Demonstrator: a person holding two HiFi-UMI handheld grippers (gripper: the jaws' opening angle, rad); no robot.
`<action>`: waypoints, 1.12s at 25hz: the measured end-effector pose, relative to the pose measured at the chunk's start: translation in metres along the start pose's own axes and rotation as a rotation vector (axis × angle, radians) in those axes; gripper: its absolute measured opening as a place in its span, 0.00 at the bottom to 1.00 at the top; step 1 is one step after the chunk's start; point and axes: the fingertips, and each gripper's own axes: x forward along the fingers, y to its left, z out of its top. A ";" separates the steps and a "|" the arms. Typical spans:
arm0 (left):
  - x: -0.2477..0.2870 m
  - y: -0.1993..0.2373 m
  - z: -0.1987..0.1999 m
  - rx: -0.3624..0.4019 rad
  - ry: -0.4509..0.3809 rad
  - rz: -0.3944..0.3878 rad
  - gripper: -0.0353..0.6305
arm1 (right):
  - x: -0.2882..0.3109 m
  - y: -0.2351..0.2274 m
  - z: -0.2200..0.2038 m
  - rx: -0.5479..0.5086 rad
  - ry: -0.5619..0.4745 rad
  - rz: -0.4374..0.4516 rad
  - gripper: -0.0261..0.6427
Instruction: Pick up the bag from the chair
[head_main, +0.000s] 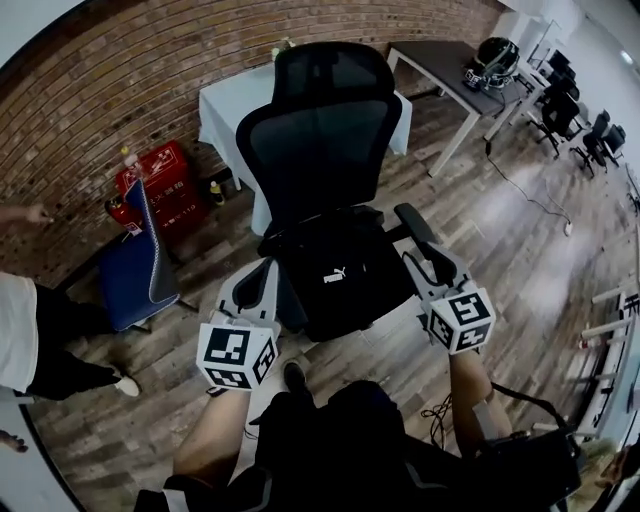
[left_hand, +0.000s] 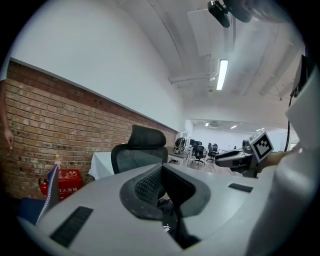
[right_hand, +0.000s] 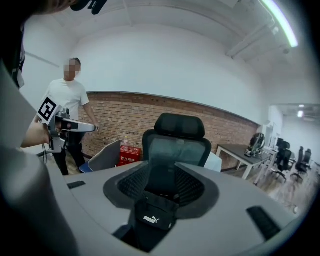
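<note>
**Both grippers short of the bag, nothing lifted yet**

Left gripper and right gripper are held out in front of the person, one on each side of the seat. From where I stand, this looks like the reach, with the pickup not yet begun.

Biggest thing in front of them is the black mesh office chair, which faces the person with its back to the brick wall. A table under a pale cloth stands behind it. Off to the left are a blue chair and a bystander in a white shirt.

On the seat lies the black bag, slumped with its white logo facing up. It rests fully on the chair and nothing touches it.

In the right gripper view the jaws stand partly apart. The bag shows through the gap, ahead of the tips rather than between the pads, so this gripper holds nothing. In the left gripper view the gap is narrower but open, with the bag just visible beyond it, and this gripper is empty as well.

So none of the task is done. What is left, I'd judge, is to bring a gripper in over the seat, shut it on the bag and lift it off the chair.
</note>
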 end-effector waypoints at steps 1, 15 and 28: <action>0.001 0.002 -0.003 -0.008 0.006 0.004 0.07 | 0.008 0.000 0.000 -0.007 0.010 0.019 0.30; 0.040 -0.006 -0.068 -0.021 0.130 0.110 0.07 | 0.145 -0.050 -0.067 -0.077 0.141 0.299 0.42; 0.097 -0.040 -0.128 -0.087 0.204 0.287 0.07 | 0.253 -0.077 -0.180 -0.228 0.317 0.597 0.55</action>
